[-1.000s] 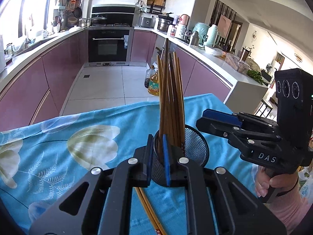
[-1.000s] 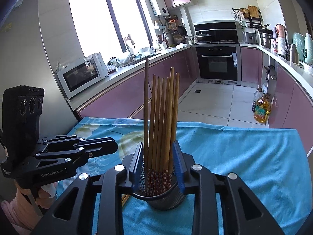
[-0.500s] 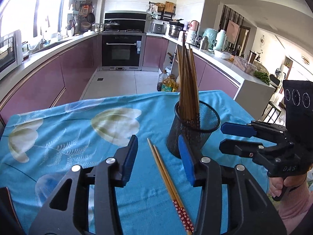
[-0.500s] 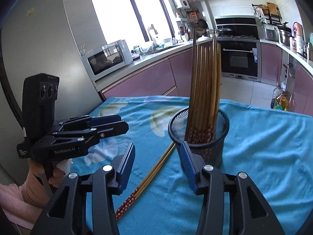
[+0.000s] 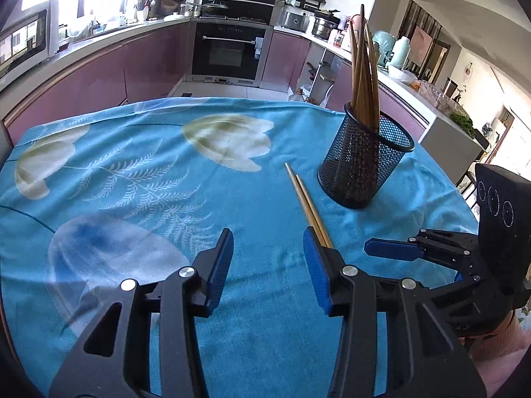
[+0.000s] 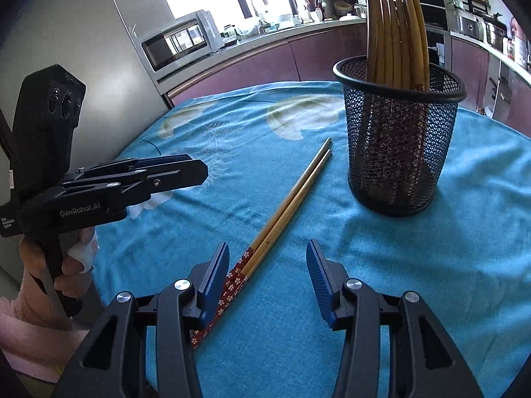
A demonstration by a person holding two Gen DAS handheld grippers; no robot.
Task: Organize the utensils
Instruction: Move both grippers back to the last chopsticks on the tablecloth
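Left wrist view: the left gripper (image 5: 268,267) is spread and empty over the bench (image 5: 132,182); two chopsticks (image 5: 307,204) lie beside the cup (image 5: 361,162).

Right wrist view: the right gripper (image 6: 267,278) is spread and empty; the chopsticks (image 6: 285,209) lie flat, more stand in the cup (image 6: 398,146).

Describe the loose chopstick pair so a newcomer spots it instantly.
On the blue floral tablecloth, find the black mesh holder full of upright chopsticks. The loose pair lies flat just beside it, the only chopsticks outside the holder, showing red flower-patterned ends.
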